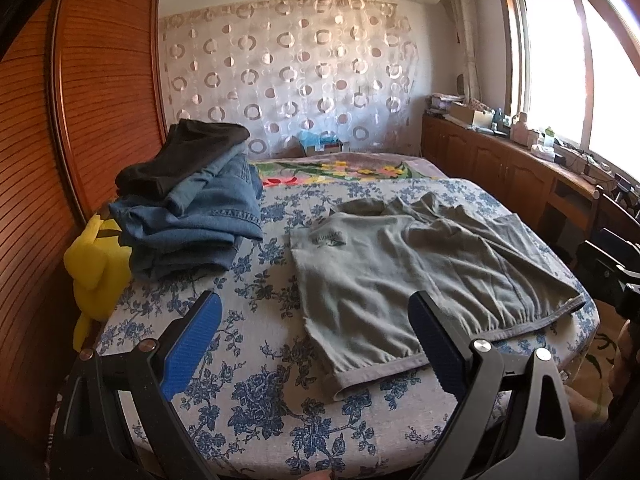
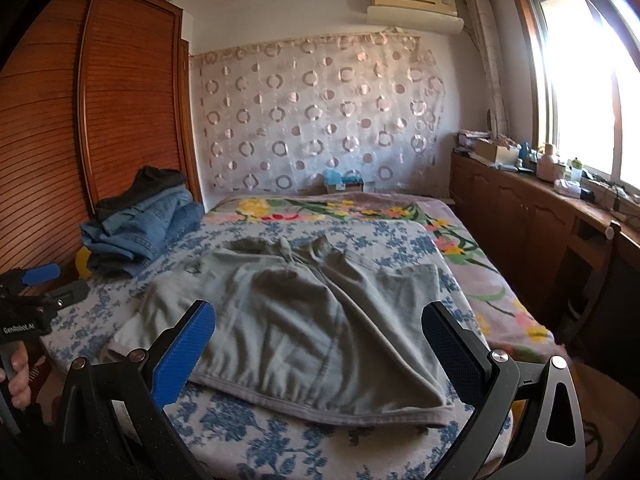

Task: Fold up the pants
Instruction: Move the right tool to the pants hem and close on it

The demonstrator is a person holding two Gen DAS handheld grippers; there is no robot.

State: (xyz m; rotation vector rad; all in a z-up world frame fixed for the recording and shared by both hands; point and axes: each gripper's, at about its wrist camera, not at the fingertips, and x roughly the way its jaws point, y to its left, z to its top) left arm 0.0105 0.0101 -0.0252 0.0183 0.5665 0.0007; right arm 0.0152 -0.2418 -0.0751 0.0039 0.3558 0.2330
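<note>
Pants [image 1: 420, 264], grey-green, spread flat on the blue-flowered bed cover [image 1: 256, 392], already doubled over by the look of it, elastic cuffs toward the camera and drawstring waist at the far end. Long axis running away from both grippers, roughly from near edge to far, slightly slanted in the left wrist view.

Left gripper [image 1: 316, 344] wide open, nothing held, hovering above the near left part of the cover. Blue pads [image 1: 192, 344] parted well apart, the right-hand finger overlapping the cuff hem in the picture; contact cannot be told. Garment ahead and mostly to the right of this gripper's centre line.

Right gripper [image 2: 320, 352] also spread wide and empty, pointed almost straight down the length of the pants [image 2: 304, 312], cuff hem framed between the two fingers. Squarer on the cloth than the left, and seemingly the nearer of the two to the hem's right corner. Left gripper [image 2: 40, 280] visible at the far left of that view, gripped by a hand [image 2: 16, 376], off beside the pants' left edge.

Off to the left near the wardrobe, stack of folded jeans [image 1: 192, 216] with a dark garment on top, well apart from the work.

Likely next: each gripper down onto its own cuff corner, then a lift away toward the waist. Everything hinging on that near-to-far axis, with both corners carried evenly to avoid a skewed fold.
</note>
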